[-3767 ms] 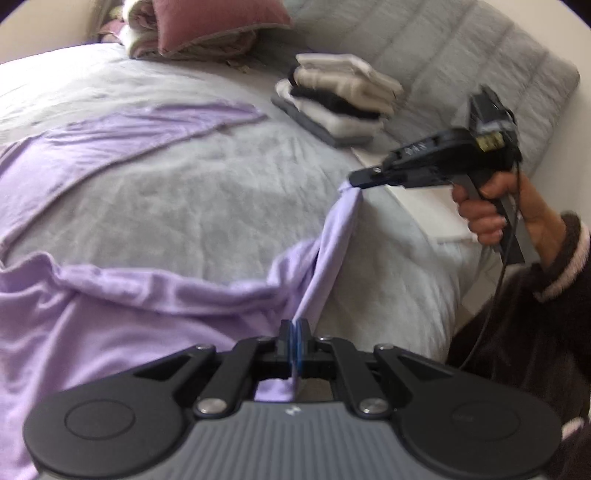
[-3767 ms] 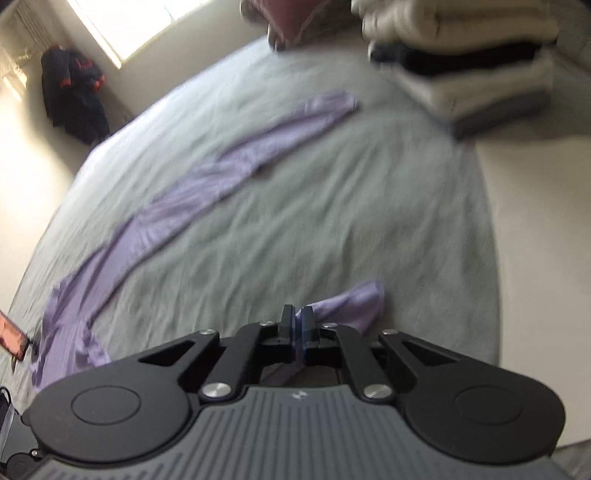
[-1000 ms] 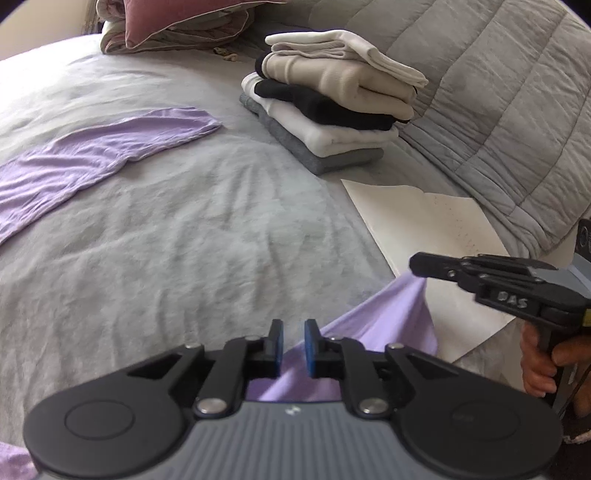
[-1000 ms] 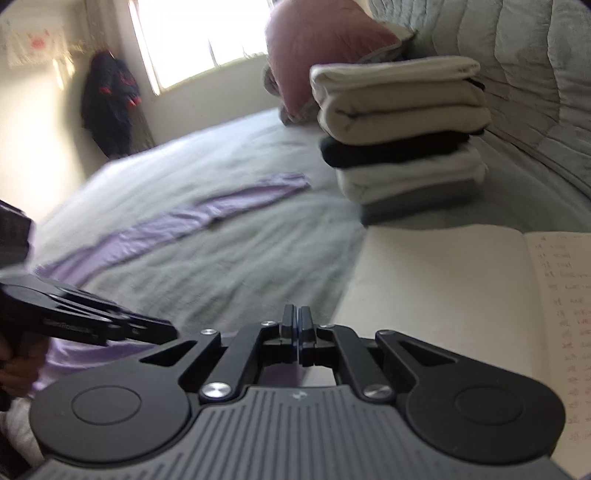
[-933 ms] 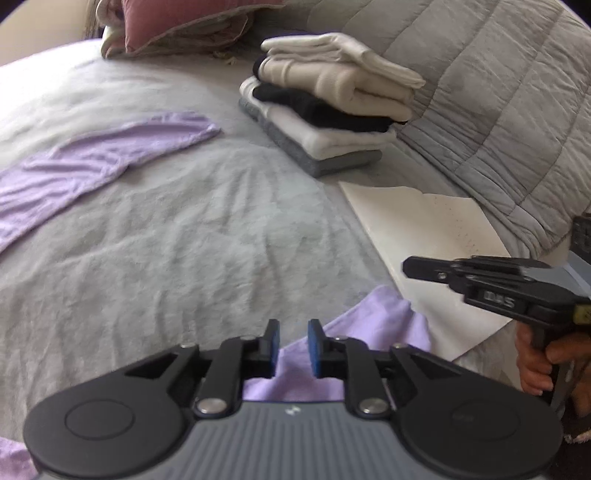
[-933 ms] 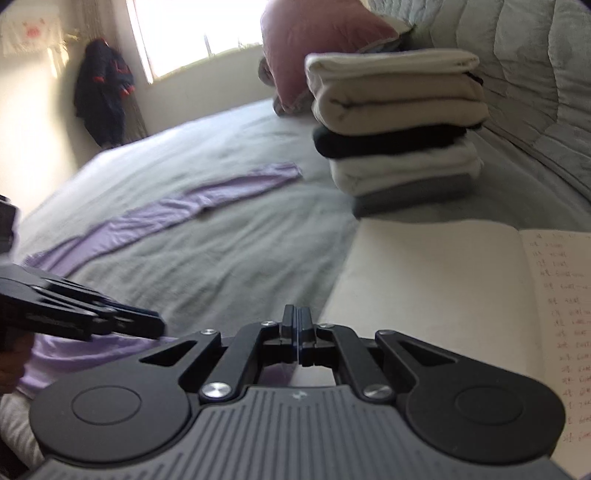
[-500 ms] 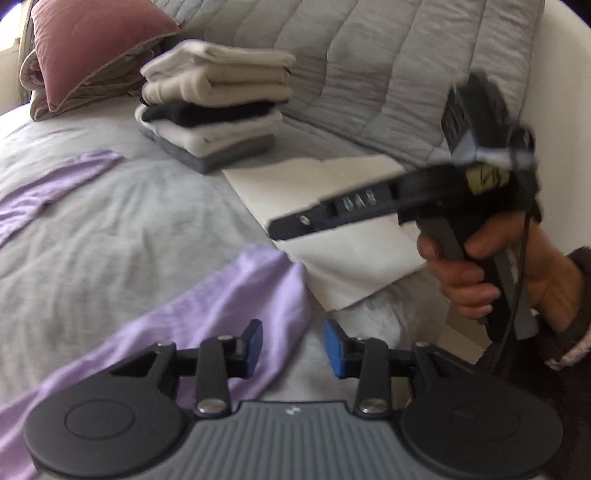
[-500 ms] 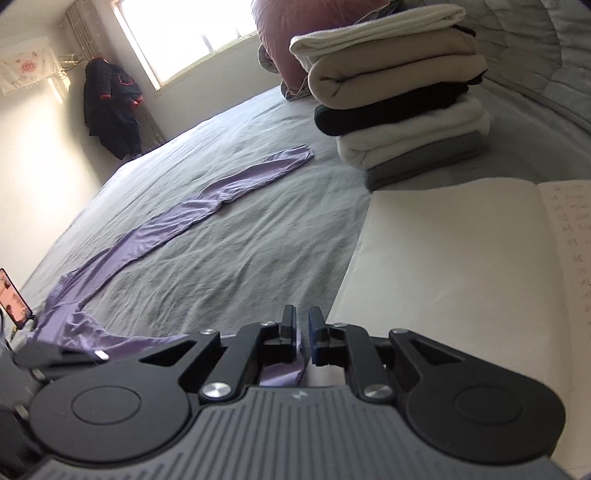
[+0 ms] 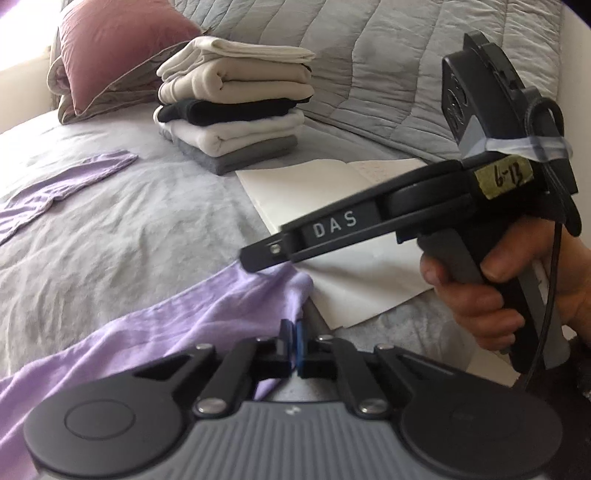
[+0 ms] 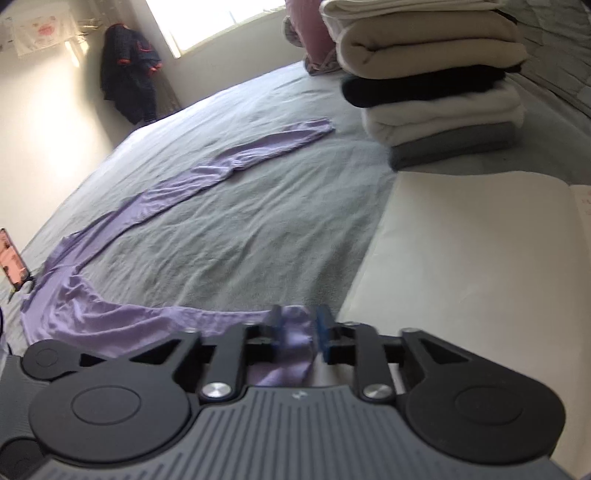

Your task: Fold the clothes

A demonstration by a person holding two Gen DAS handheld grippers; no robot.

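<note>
L gripper [image 9: 291, 345] pinched on lilac garment [image 9: 155, 332] edge, near bed corner. R gripper [image 10: 298, 328] jaws apart, straddling same cuff end, not clamped. Garment spread across grey bedsheet [image 10: 258, 221], far sleeve [image 10: 258, 151] stretched twd folded stack [image 9: 232, 107]. Open notebook [image 10: 480, 266] just beside cuff.

- Grey bed [image 10: 258, 229] fills the room's middle.
- Quilted grey headboard [image 9: 388, 55] behind it.
- Bright window [image 10: 218, 18] in a cream wall [image 10: 48, 147].
- Dark coat [image 10: 131, 74] hangs beside the window.
</note>
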